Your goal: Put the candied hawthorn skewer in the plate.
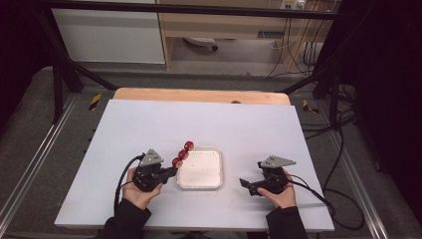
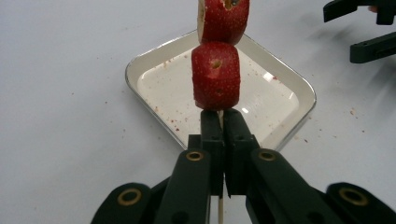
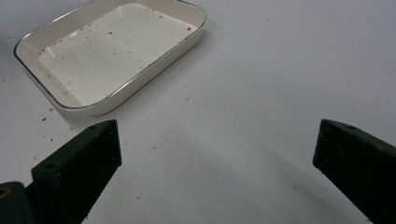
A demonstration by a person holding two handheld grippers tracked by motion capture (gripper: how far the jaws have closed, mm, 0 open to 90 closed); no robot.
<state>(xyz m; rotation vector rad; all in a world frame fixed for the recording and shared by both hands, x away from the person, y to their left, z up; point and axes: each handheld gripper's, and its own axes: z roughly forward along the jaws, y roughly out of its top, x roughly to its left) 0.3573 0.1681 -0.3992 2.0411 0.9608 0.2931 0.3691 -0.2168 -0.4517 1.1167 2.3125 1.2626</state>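
- Left gripper (image 2: 219,122): jaws clamped on skewer (image 2: 220,210) bearing strawberry slices (image 2: 216,74), above tray (image 2: 140,60) edge.
- Right gripper (image 3: 217,154): jaws wide apart, nothing between, over table (image 3: 280,70).

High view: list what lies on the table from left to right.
Left gripper holding a skewer of red fruit slices → white tray → right gripper, open.
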